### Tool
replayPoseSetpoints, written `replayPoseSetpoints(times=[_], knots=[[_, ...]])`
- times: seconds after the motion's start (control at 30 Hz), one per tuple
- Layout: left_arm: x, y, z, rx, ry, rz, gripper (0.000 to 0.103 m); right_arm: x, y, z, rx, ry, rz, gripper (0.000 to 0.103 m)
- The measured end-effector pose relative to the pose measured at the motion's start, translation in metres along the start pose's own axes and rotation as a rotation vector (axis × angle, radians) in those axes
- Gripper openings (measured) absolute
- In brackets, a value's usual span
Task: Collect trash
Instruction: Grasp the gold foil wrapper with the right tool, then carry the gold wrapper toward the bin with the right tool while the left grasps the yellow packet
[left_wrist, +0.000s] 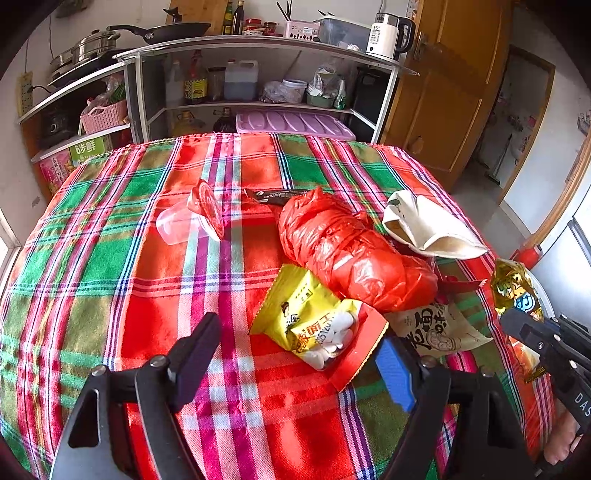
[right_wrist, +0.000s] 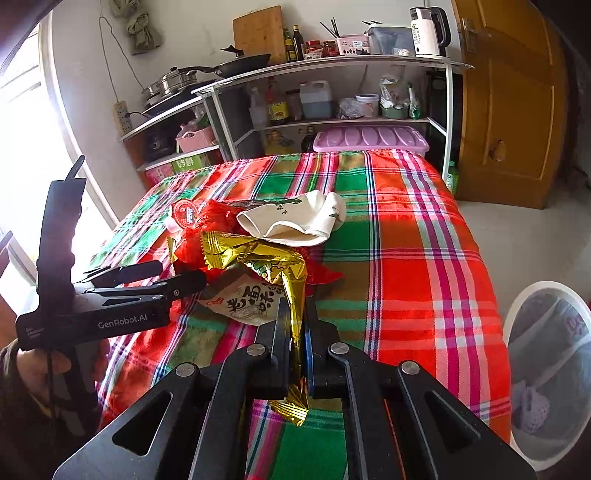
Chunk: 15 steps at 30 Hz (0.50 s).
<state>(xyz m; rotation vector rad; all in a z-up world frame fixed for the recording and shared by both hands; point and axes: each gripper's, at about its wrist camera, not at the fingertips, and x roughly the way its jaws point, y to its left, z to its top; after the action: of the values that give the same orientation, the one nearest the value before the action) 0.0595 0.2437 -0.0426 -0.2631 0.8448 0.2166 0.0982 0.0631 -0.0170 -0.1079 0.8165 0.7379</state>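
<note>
My left gripper (left_wrist: 295, 365) stands open low over the plaid tablecloth (left_wrist: 147, 258), its fingertips just short of a yellow snack packet (left_wrist: 306, 317) that lies on a red card (left_wrist: 360, 350). Nothing is between its pads. My right gripper (right_wrist: 295, 332) is shut on a crumpled gold foil wrapper (right_wrist: 258, 254), which hangs lifted off the table. The left wrist view shows that gold foil wrapper (left_wrist: 513, 288) and the right gripper (left_wrist: 517, 325) at the table's right edge. A beige printed packet (left_wrist: 436, 328) lies beneath the wrapper.
A red plastic bag (left_wrist: 343, 247), a white folded cloth (left_wrist: 428, 225), a clear cup with a red lid (left_wrist: 192, 218) and a dark wrapper (left_wrist: 277, 195) lie mid-table. A white lined bin (right_wrist: 546, 369) stands on the floor to the right. Kitchen shelves (left_wrist: 258, 48) stand behind.
</note>
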Motion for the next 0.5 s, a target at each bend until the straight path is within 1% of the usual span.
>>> replayPoseSetpoints(times=[0.03,0.1,0.2,0.27,0.33,0.37,0.5], knots=[[0.000,0.000,0.000,0.000,0.000,-0.004,0.074,-0.001,-0.001,0.000,0.005,-0.003,0.000,0.006],[0.000,0.000,-0.001,0.001,0.007,-0.013,0.066,-0.002,-0.002,0.000,0.012,-0.006,0.000,0.006],[-0.002,0.001,-0.001,-0.004,0.007,-0.020,0.060,-0.004,-0.003,-0.002,0.013,-0.007,0.001,0.006],[-0.005,0.000,-0.002,0.001,0.001,-0.021,0.051,-0.004,-0.004,-0.003,0.013,-0.008,-0.002,0.006],[-0.006,-0.001,-0.002,0.010,-0.002,-0.015,0.045,-0.005,-0.005,-0.004,0.016,-0.007,-0.002,0.006],[-0.008,-0.001,-0.003,0.014,-0.006,-0.017,0.033,-0.005,-0.005,-0.005,0.017,-0.007,-0.002,0.006],[-0.011,-0.001,-0.004,0.019,-0.008,-0.004,0.031,-0.008,-0.006,-0.006,0.019,-0.014,-0.001,0.006]])
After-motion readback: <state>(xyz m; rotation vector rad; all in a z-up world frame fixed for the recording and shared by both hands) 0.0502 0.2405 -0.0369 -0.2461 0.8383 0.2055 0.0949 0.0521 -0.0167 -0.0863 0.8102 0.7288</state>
